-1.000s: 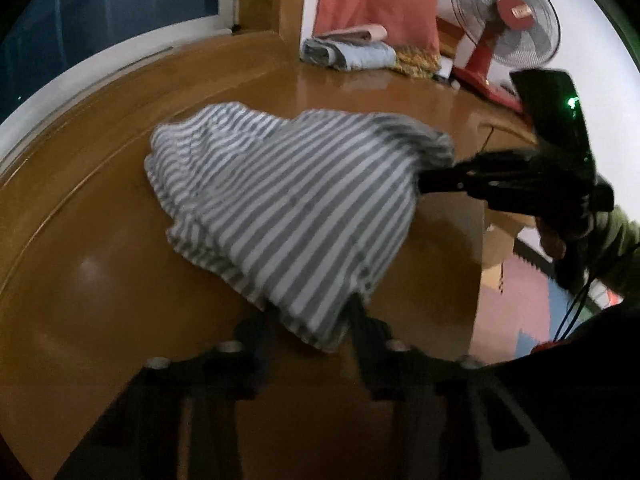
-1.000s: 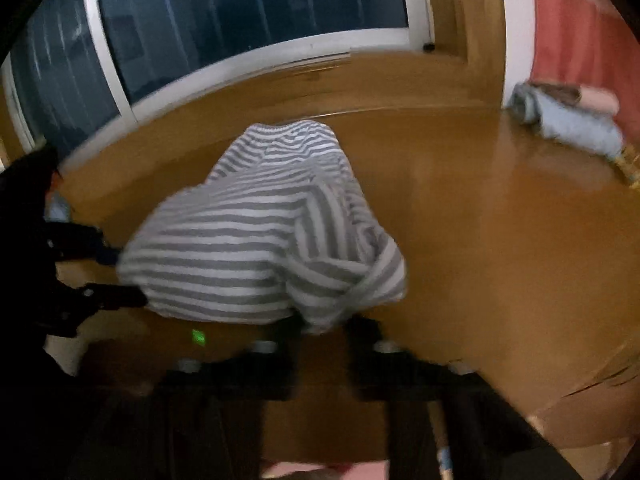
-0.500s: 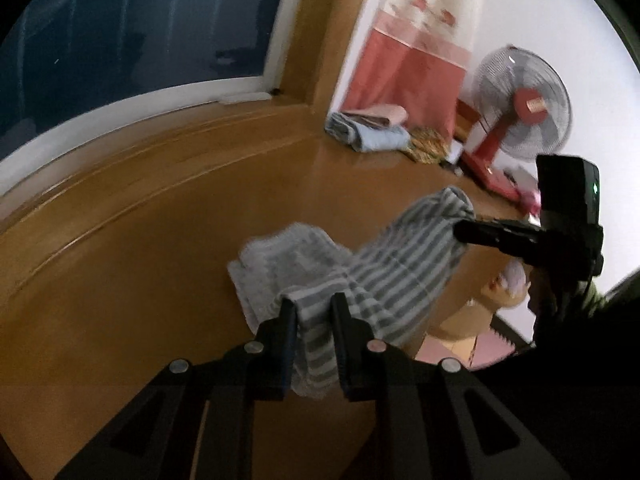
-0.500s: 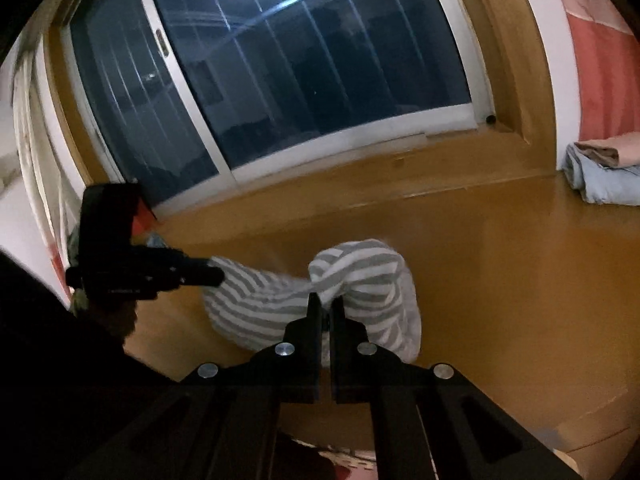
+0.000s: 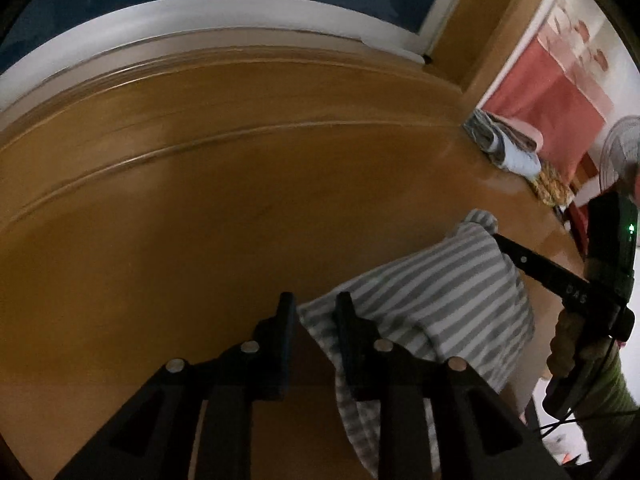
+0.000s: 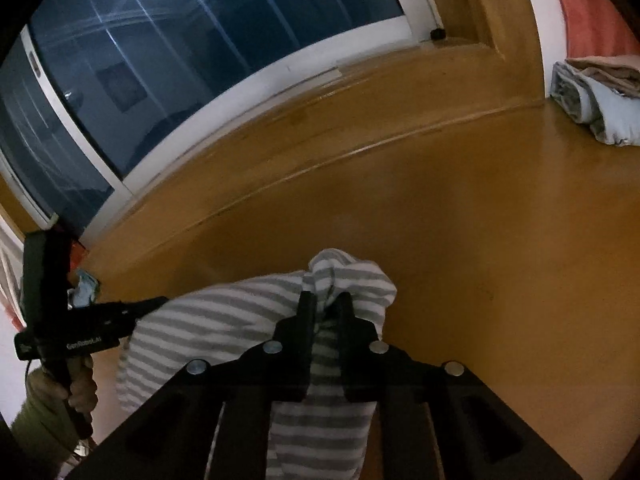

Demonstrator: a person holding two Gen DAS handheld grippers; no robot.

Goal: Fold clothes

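Note:
A grey-and-white striped garment [image 5: 448, 300] hangs in the air between my two grippers, above the glossy wooden surface [image 5: 220, 208]. My left gripper [image 5: 316, 306] is shut on one corner of it, and the cloth drops away to the right behind its right finger. In the same view my right gripper [image 5: 504, 246] pinches the far upper corner. In the right wrist view my right gripper [image 6: 325, 300] is shut on a bunched fold of the striped garment [image 6: 224, 320], and my left gripper [image 6: 158, 304] holds its other end at the left, with a hand [image 6: 82, 384] on the handle.
A pile of folded clothes [image 5: 500, 148] [image 6: 592, 96] lies at the far right of the wooden surface. Behind it hang a red curtain [image 5: 552, 96] and stands a fan [image 5: 620, 152]. A dark window [image 6: 160, 60] with a white frame runs along the back.
The garment lay spread on the wood a second ago; both grippers have lifted it clear and drawn it back, so it now hangs between them.

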